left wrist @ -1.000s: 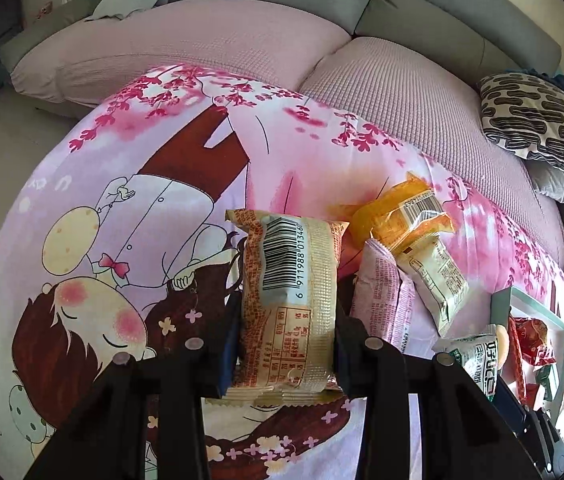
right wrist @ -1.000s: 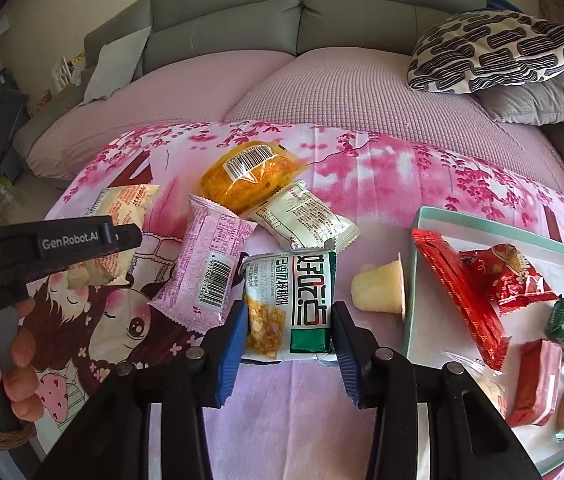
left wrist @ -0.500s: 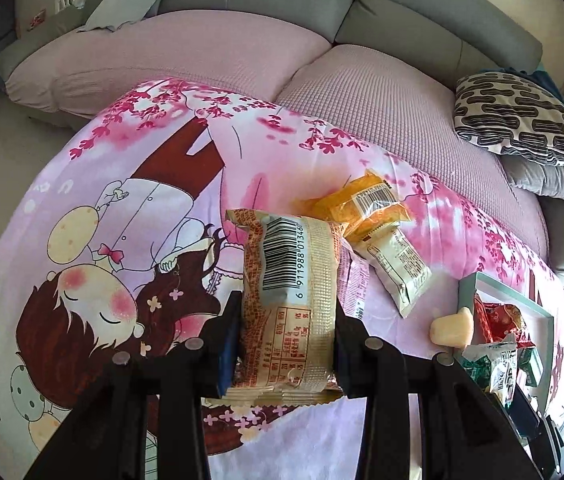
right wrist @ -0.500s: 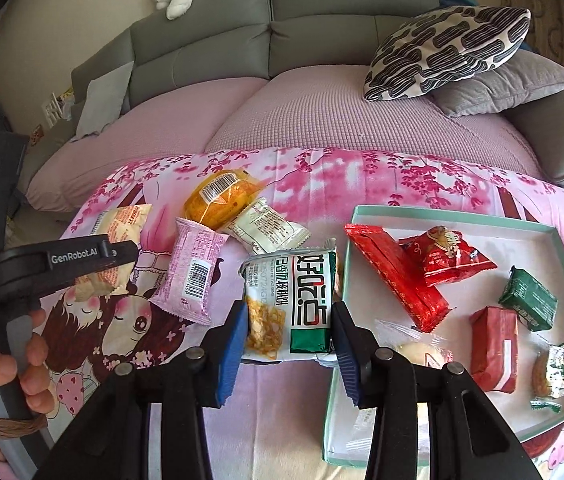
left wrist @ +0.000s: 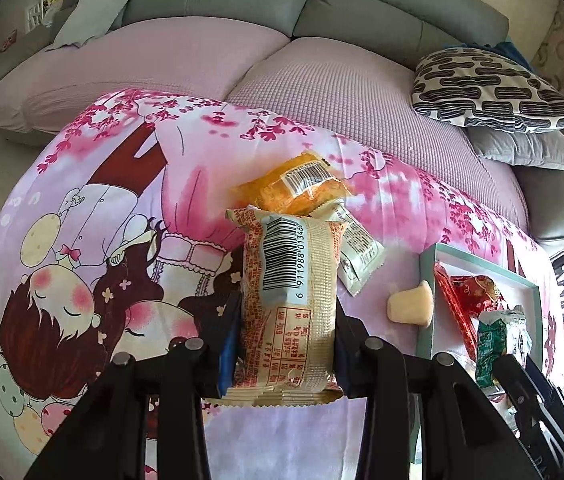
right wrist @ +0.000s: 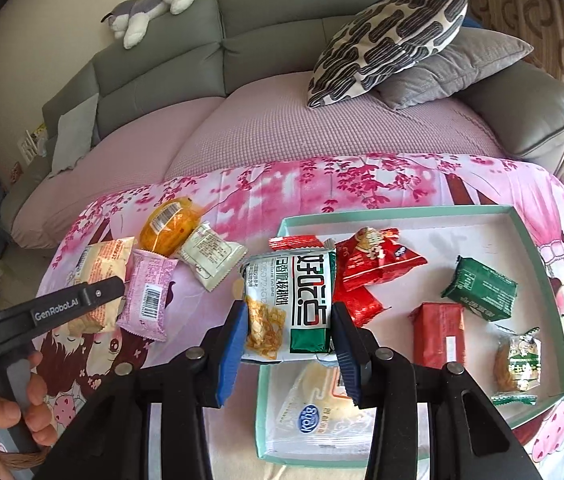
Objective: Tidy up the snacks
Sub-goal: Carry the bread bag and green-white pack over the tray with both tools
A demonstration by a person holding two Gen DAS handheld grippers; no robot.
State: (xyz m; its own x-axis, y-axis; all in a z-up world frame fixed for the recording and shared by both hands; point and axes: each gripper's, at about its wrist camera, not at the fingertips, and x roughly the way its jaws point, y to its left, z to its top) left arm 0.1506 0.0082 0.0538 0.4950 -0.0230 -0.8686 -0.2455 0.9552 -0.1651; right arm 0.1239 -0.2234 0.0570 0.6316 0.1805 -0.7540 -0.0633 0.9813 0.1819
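My left gripper (left wrist: 285, 344) is shut on a beige snack packet (left wrist: 287, 292) with a barcode, held upright above the pink cartoon cloth (left wrist: 82, 240). My right gripper (right wrist: 287, 340) is shut on a white-and-green snack packet (right wrist: 293, 300), held over the left edge of the teal-rimmed tray (right wrist: 529, 256). In the right wrist view the left gripper (right wrist: 82, 300) and the hand holding it show at the left, with the beige packet (right wrist: 102, 272). The tray (left wrist: 481, 264) holds several red, green and white snacks. An orange packet (right wrist: 170, 228), a white packet (right wrist: 212, 256) and a pink packet (right wrist: 148, 300) lie on the cloth.
A pale jelly cup (left wrist: 409, 308) stands just left of the tray. A grey sofa with pink covers (right wrist: 321, 128) runs behind the cloth, bearing a patterned pillow (right wrist: 389, 40) and a plush toy (right wrist: 154, 4). Floor shows at the far left.
Both grippers moved rightward with their packets. The right gripper now hangs over the tray's left side, and the tray has come further into the left wrist view.
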